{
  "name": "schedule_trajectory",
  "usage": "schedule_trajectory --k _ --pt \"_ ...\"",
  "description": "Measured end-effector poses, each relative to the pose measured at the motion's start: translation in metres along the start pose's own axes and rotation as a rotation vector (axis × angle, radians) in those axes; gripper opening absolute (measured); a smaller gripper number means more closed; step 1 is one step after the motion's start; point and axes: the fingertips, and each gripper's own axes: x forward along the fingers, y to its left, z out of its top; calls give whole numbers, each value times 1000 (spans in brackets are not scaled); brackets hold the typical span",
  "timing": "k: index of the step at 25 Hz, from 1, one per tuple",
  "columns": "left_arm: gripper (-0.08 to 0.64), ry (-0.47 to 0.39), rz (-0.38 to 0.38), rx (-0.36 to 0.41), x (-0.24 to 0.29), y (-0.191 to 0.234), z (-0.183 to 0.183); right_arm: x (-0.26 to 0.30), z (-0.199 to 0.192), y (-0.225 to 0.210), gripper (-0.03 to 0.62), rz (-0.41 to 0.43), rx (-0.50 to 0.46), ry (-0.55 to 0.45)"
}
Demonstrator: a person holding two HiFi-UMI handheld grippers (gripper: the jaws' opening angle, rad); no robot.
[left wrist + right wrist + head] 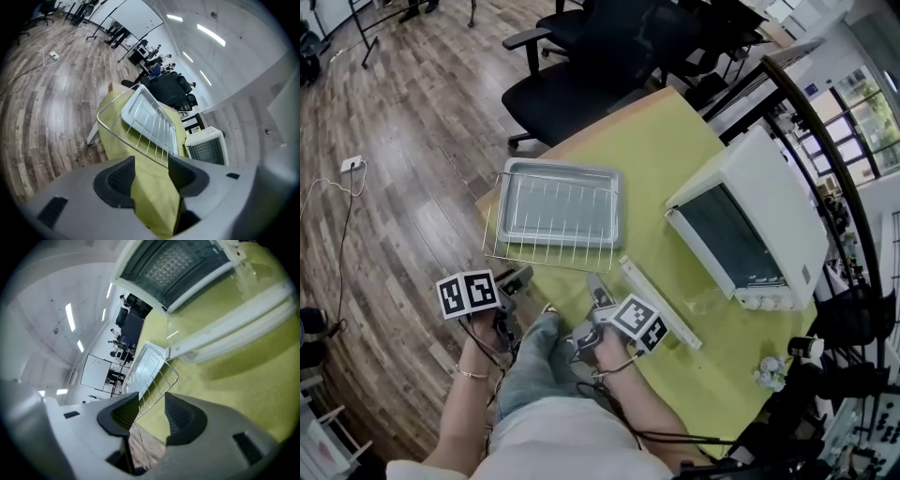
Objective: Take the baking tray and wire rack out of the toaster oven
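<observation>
Steel baking tray (558, 202), one only and empty, is being carried on the single wire rack (502, 246). Both are lying on the yellow-green bench (656, 150), left of the one toaster oven (769, 202), whose door (661, 302) is lying open beside the rack. Two claws are being held near the bench's edge. The left claw (519, 279) is being held wide and empty. The right claw (597, 283) is also being held apart, with the rack's corner just ahead.

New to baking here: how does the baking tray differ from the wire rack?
The baking tray is a solid pan; the wire rack is an open grid of thin rods. The rack juts out past the tray on the person's side. Both are silvery, rectangular, stacked together on the table.
</observation>
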Motion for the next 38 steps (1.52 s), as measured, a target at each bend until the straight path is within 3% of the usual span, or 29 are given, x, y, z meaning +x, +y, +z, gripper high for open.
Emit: schedule_trajectory --k 4,8,14,20,24,27,34,38 --pt "118 -83 41 161 -23 -25 20 -20 19 18 95 23 -188 -36" --pt "47 -239 39 329 -46 -64 57 -42 61 28 1 20 -340 -143" --pt "26 -485 5 536 -68 -135 100 -93 140 44 -3 -30 -534 -360" --pt "25 -621 -17 684 -69 -199 124 -157 204 56 -3 -121 -711 -584" --pt "21 -719 12 811 -64 -227 134 -192 230 51 -2 -192 -762 -684" --pt "15 -737 51 871 -51 -234 133 -206 238 43 -2 -220 -764 -709" --pt "15 -690 20 897 -28 -250 127 -217 245 31 -2 -258 -759 -727" --pt "15 -680 12 894 -22 -253 125 -218 244 34 -2 -315 -860 -719"
